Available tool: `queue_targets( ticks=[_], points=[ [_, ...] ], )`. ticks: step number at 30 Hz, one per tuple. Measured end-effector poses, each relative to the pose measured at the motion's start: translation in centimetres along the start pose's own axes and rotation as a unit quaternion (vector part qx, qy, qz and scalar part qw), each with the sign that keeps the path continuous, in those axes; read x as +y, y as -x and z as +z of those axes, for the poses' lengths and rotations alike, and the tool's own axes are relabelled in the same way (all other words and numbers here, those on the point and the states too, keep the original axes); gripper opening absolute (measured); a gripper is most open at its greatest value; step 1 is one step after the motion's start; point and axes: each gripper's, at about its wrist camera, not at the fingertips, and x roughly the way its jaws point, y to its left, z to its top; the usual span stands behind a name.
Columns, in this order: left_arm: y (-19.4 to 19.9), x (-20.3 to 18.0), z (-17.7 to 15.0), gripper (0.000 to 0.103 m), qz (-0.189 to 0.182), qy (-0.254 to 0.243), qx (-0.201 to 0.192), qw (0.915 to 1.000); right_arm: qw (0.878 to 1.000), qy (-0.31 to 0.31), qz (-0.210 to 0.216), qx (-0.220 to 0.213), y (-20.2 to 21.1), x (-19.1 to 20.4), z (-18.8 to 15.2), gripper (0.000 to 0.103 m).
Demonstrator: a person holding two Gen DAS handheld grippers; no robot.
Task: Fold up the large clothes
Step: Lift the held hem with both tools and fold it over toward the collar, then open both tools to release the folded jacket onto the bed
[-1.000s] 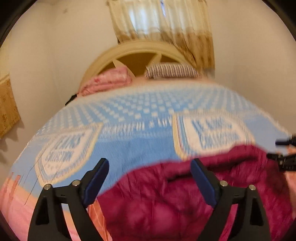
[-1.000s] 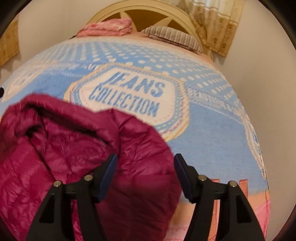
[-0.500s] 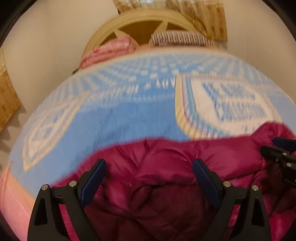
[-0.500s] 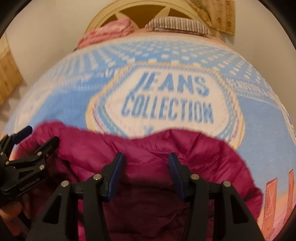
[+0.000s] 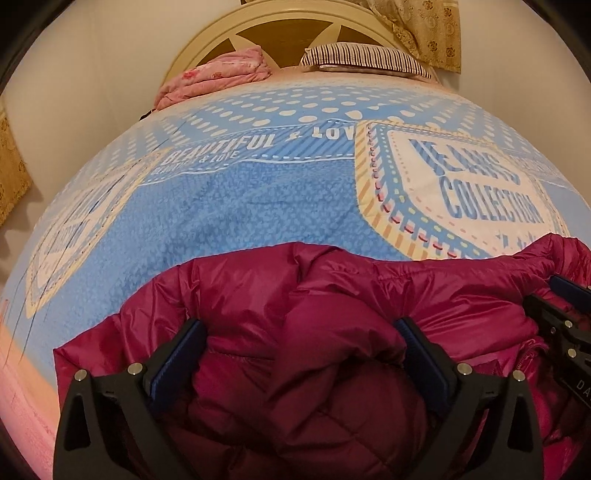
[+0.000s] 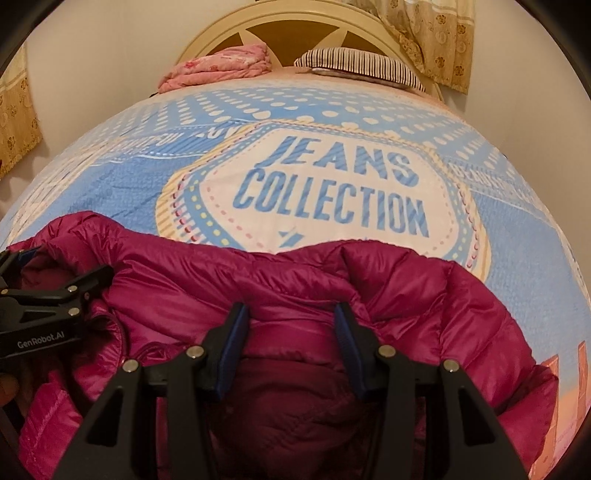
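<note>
A magenta quilted down jacket (image 5: 332, 295) lies rumpled on the near end of the bed, its far edge toward the headboard. My left gripper (image 5: 298, 325) hovers over its left half with jaws opening wide; a puffy fold bulges between the fingers and the pads do not press it. In the right wrist view the jacket (image 6: 295, 273) fills the foreground. My right gripper (image 6: 290, 308) stands half open astride a ridge near the far edge, both pad faces bare. Each view shows the other gripper: the right gripper (image 5: 543, 291) at the right, the left gripper (image 6: 68, 262) at the left.
The bed's blue printed cover (image 5: 240, 206) stretches beyond the jacket. A folded pink blanket (image 5: 218, 77) and a striped pillow (image 5: 365, 59) lie by the cream headboard (image 5: 295, 22). A patterned curtain (image 5: 424, 33) hangs at the back right; walls flank the bed.
Both grippers have sunk and tilted down onto the jacket. The right gripper shifted from the jacket's right side to its far edge and narrowed. The left jaws spread wider.
</note>
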Motion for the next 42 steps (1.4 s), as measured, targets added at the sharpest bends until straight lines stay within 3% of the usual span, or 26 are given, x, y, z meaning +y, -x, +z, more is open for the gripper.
queue_targets(
  ticks=[33, 35, 37, 39, 42],
  points=[
    [-0.3, -0.4, 0.3, 0.102, 0.014, -0.014, 0.007, 0.9998, 0.999, 0.026, -0.028, 0.010, -0.4, 0.7, 0.1, 0.052],
    [0.8, 0.3, 0.8, 0.102, 0.007, -0.016, 0.015, 0.9997, 0.999, 0.039, -0.022, 0.017, 0.1, 0.5, 0.5, 0.055],
    [4.8, 1.5, 1.1, 0.102, 0.010, -0.017, -0.030, 0.9994, 0.998, 0.048, -0.035, 0.006, 1.7, 0.0, 0.5, 0.070],
    [9.2, 2.9, 0.4, 0.102, -0.009, -0.023, -0.073, 0.9970, 0.997, 0.052, -0.048, -0.019, 4.5, -1.2, 0.1, 0.078],
    [14.2, 5.3, -3.2, 0.102, -0.006, -0.033, -0.084, 0.9959, 0.999, 0.033, -0.036, -0.023, 9.0, -4.1, -2.4, 0.078]
  ],
)
